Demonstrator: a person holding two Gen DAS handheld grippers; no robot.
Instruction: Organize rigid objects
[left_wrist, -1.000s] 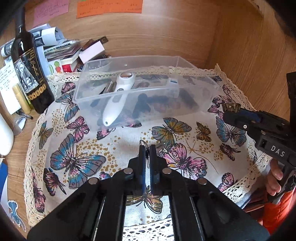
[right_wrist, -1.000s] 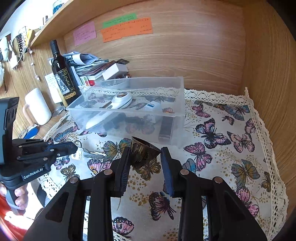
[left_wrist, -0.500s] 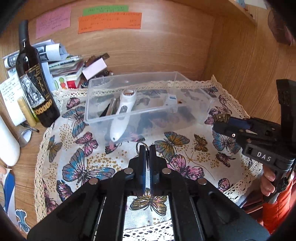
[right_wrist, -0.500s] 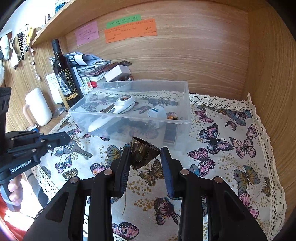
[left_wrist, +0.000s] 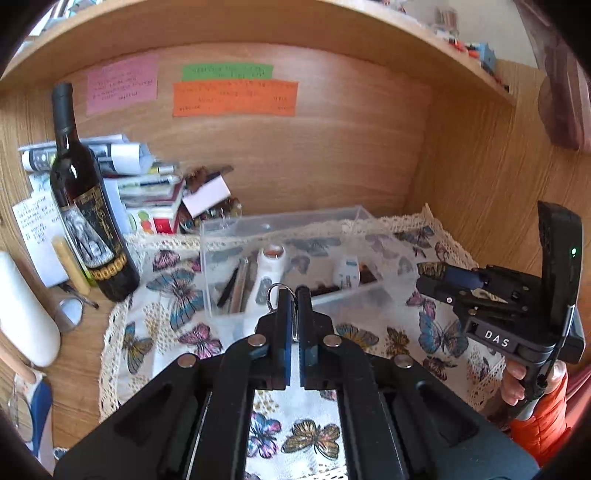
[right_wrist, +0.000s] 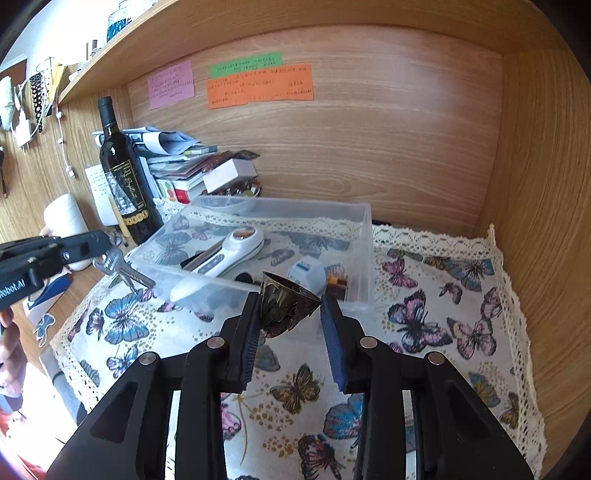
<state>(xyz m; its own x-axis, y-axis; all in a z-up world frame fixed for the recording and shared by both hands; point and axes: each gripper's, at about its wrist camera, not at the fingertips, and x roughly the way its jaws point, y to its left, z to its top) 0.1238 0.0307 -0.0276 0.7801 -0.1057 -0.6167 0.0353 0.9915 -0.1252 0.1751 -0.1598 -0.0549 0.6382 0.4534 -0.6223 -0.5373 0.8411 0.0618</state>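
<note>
Left gripper (left_wrist: 293, 295) clamps keys (right_wrist: 123, 271); right gripper (right_wrist: 291, 314) clamps cup (right_wrist: 286, 304). Both should clear the box (right_wrist: 365, 236) wall ahead before releasing.

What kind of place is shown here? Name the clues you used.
Probably a home desk nook beneath a shelf: sticky notes on the wooden back panel, stacked books and papers beside a wine bottle, and a butterfly-print lace cloth.
</note>
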